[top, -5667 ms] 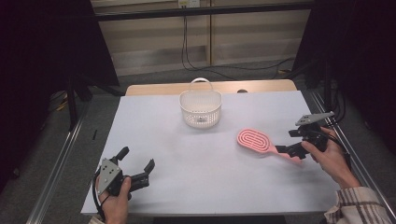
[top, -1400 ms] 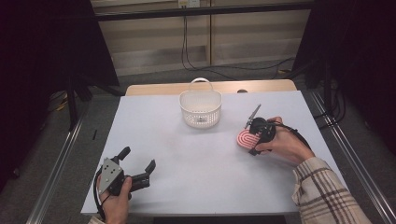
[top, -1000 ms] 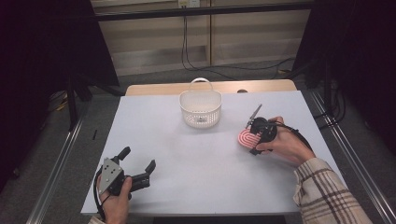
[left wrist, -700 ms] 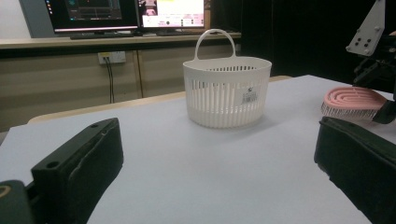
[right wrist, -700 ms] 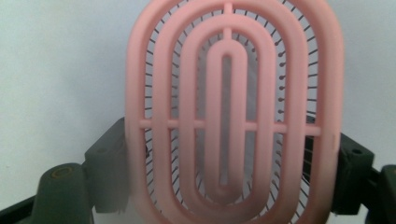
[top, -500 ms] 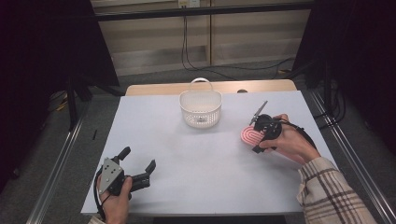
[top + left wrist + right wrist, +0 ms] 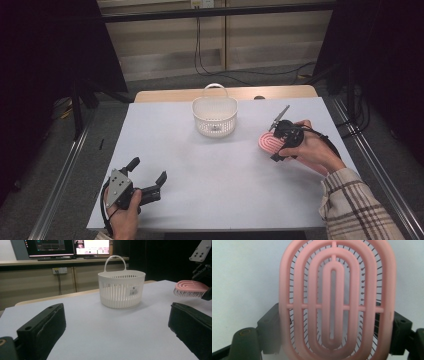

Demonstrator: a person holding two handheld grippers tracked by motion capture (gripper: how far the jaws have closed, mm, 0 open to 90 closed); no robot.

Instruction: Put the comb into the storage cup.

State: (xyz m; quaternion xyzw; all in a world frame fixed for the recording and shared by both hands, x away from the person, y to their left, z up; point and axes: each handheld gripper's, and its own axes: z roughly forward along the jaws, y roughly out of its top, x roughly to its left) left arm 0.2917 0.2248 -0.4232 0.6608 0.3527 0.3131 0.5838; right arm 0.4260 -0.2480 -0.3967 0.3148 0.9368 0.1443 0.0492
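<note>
The right tool (image 7: 276,141) is clenched on the pink hairbrush (image 7: 270,142), one jaw at each side of the brush head, as the right gripper view shows (image 7: 337,302); the brush is lifted a little over the white desk (image 7: 220,175), with bristles turned down, to the right of the white basket (image 7: 214,116) and apart from it; the left tool (image 7: 148,176) rests near the front left corner of the desk, its jaws released and with nothing between them.
</note>
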